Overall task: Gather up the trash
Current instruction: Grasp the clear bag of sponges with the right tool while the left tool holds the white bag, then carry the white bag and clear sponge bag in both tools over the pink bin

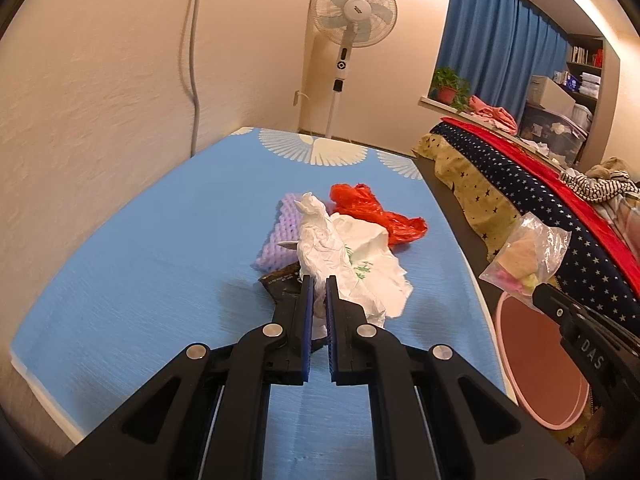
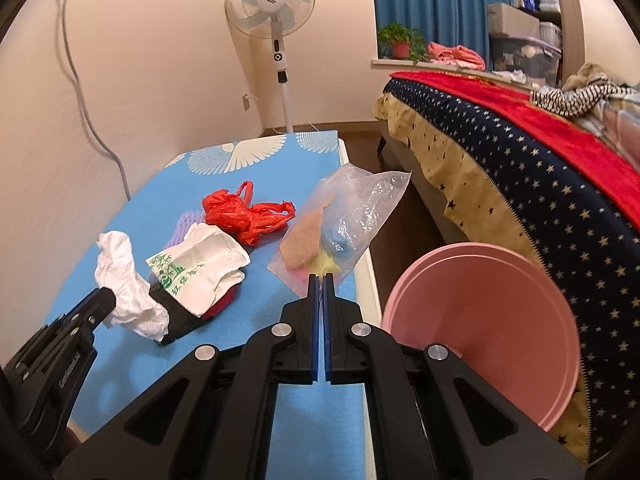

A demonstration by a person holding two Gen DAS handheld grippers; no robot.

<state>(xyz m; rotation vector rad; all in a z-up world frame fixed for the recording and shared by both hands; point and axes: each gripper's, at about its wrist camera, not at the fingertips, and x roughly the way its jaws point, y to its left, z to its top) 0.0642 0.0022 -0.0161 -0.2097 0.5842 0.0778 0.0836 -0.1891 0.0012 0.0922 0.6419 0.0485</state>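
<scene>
My left gripper (image 1: 319,280) is shut on a crumpled white paper (image 1: 320,240), held a little above the blue mat (image 1: 140,260). On the mat behind it lie a red plastic bag (image 1: 372,212), a purple foam net (image 1: 276,236), a white bag with green print (image 1: 376,272) and a dark wrapper (image 1: 280,280). My right gripper (image 2: 322,278) is shut on a clear plastic bag (image 2: 344,224) with coloured scraps inside, lifted near the mat's right edge. A pink basin (image 2: 480,320) leans to its right. The right wrist view shows the left gripper (image 2: 106,300) with the paper (image 2: 120,280).
A bed with a starry cover (image 2: 520,168) runs along the right, close behind the basin. A standing fan (image 2: 270,4) is at the far wall. A wall with a hanging cable (image 1: 192,60) borders the mat's left side. Dark floor (image 2: 400,220) lies between mat and bed.
</scene>
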